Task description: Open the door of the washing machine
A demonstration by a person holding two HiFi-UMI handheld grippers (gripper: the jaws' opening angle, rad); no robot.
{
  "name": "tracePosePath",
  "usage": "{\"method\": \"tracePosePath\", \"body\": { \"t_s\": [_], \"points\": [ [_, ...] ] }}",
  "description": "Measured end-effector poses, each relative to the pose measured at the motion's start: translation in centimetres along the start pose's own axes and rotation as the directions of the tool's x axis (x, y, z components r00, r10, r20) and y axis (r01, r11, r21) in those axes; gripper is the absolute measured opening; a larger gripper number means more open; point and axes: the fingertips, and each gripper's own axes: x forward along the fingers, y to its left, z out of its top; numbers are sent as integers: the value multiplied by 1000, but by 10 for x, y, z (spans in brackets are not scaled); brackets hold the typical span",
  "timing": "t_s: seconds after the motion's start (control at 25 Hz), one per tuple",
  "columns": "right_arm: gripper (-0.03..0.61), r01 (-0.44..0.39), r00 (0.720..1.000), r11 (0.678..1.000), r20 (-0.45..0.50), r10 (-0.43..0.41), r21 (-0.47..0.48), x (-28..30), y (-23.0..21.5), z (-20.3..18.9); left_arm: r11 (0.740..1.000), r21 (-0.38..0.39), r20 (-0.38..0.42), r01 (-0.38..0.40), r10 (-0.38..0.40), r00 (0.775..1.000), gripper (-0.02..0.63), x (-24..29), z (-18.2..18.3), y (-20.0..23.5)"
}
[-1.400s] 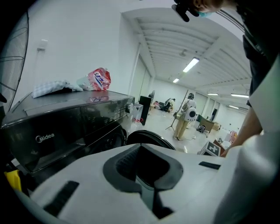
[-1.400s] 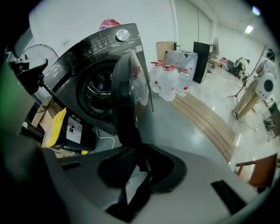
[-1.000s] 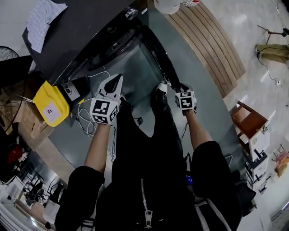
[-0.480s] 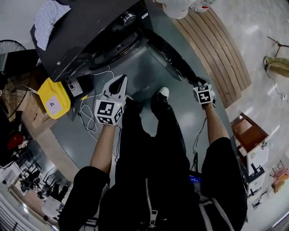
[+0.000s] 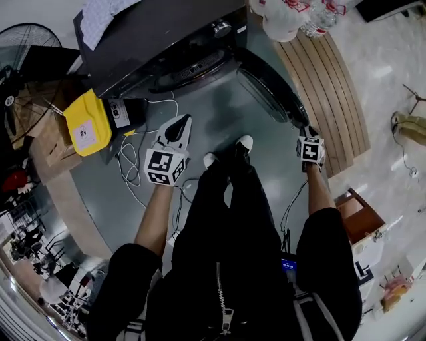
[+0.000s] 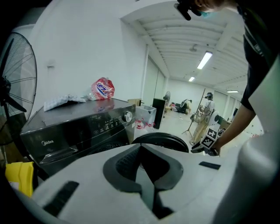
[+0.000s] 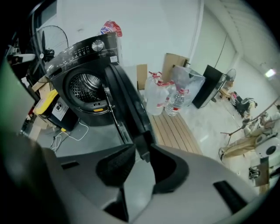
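The black washing machine (image 5: pixel 166 33) stands at the top of the head view, and its round door (image 5: pixel 269 83) is swung out wide to the right. My right gripper (image 5: pixel 303 128) is at the door's outer edge. In the right gripper view the door (image 7: pixel 127 105) edge sits between the right gripper's (image 7: pixel 142 155) opening jaws, with a gap beside the pads, and the steel drum (image 7: pixel 85 89) shows behind it. My left gripper (image 5: pixel 181 121) hangs free in front of the machine (image 6: pixel 78 127), shut and empty (image 6: pixel 141 146).
A yellow box (image 5: pixel 86 130) and white cables (image 5: pixel 130 170) lie on the floor left of the machine. A wooden pallet (image 5: pixel 326 80) with water bottles (image 5: pixel 293 16) is right of the door. A fan (image 5: pixel 26 50) stands at the far left. The person's feet (image 5: pixel 229 150) stand between the grippers.
The door has swung further out to the right with my right gripper at its edge. The left gripper has risen a little and stayed in front of the machine.
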Motion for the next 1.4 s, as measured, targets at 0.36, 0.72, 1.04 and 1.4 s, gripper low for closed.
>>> {"method": "tracePosePath", "body": {
  "t_s": [0.36, 0.72, 1.04, 1.4],
  "points": [
    [5, -152, 948, 980, 260, 181, -130, -84, 140, 86, 997, -19, 110, -81, 83, 990, 5, -81, 13, 13],
    [-3, -355, 672, 884, 574, 468, -305, -253, 289, 212, 988, -41, 251, -147, 153, 956, 5, -161, 37, 4],
    [-3, -350, 519, 846, 668, 533, -403, -351, 329, 235, 984, -31, 357, -177, 176, 917, 5, -209, 68, 0],
    [-3, -316, 474, 845, 700, 535, -432, -393, 342, 228, 983, -2, 402, -181, 167, 900, 5, -239, 83, -6]
  ]
}}
